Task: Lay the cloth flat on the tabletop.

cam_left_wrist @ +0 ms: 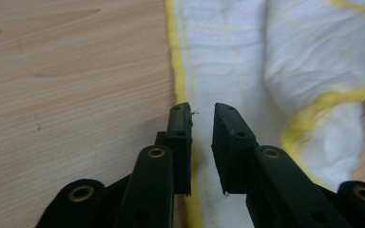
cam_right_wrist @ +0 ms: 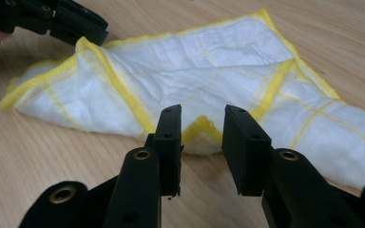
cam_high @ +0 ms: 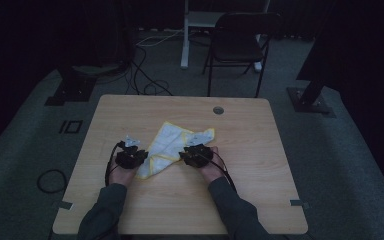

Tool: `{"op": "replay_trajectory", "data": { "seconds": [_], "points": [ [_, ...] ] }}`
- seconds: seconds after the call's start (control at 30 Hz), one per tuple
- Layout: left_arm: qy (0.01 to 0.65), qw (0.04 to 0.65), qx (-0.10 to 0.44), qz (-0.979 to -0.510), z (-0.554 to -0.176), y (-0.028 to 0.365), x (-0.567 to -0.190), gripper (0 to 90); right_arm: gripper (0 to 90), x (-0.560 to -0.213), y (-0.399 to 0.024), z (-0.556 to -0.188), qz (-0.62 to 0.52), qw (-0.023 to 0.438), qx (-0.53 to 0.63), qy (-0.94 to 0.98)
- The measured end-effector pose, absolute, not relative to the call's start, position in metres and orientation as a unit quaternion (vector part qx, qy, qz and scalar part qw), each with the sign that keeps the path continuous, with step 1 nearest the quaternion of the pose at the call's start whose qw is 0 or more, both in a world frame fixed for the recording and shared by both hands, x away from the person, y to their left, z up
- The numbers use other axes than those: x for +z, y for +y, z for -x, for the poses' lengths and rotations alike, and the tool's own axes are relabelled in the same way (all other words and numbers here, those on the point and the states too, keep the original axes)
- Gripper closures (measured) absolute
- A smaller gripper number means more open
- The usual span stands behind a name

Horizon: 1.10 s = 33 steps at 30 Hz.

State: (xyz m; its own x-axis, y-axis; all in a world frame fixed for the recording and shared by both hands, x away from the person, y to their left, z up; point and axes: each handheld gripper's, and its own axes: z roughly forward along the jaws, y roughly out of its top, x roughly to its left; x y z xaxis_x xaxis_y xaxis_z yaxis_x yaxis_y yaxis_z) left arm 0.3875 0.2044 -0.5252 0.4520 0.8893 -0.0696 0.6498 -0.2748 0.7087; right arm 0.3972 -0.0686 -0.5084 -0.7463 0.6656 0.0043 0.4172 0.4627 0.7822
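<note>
A white cloth with yellow hems lies rumpled and partly folded over itself in the middle of the wooden table. My left gripper is at the cloth's left edge. In the left gripper view its jaws stand a little apart above the yellow hem of the cloth, with nothing pinched. My right gripper is at the cloth's near right side. Its jaws are apart, just short of a folded yellow corner of the cloth. The left gripper also shows at the cloth's far corner.
A round cable hole sits near the table's far edge. Beyond the table stand a dark folding chair and a white stand, with cables on the floor. Bare wood lies to the left and right of the cloth.
</note>
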Motion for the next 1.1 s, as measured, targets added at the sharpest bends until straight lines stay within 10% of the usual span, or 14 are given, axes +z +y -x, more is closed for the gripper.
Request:
{"op": "replay_trajectory", "data": {
  "seconds": [0.17,0.33,0.87,1.1],
  "points": [
    [0.498,0.338,0.174,-0.78,-0.388,0.207,-0.53,80.2,64.7,-0.513,-0.062,-0.403,-0.313,0.147,0.395,0.851],
    [0.496,0.334,0.173,-0.782,-0.388,0.207,-0.534,84.1,89.3,-0.517,-0.061,-0.404,-0.31,0.143,0.383,0.858],
    [0.493,0.334,0.174,-0.784,-0.378,0.205,-0.535,87.1,90.0,-0.504,-0.107,-0.383,-0.327,0.156,0.389,0.847],
    [0.492,0.34,0.173,-0.783,-0.373,0.204,-0.536,86.8,64.3,-0.505,-0.095,-0.387,-0.328,0.144,0.403,0.842]
  ]
}}
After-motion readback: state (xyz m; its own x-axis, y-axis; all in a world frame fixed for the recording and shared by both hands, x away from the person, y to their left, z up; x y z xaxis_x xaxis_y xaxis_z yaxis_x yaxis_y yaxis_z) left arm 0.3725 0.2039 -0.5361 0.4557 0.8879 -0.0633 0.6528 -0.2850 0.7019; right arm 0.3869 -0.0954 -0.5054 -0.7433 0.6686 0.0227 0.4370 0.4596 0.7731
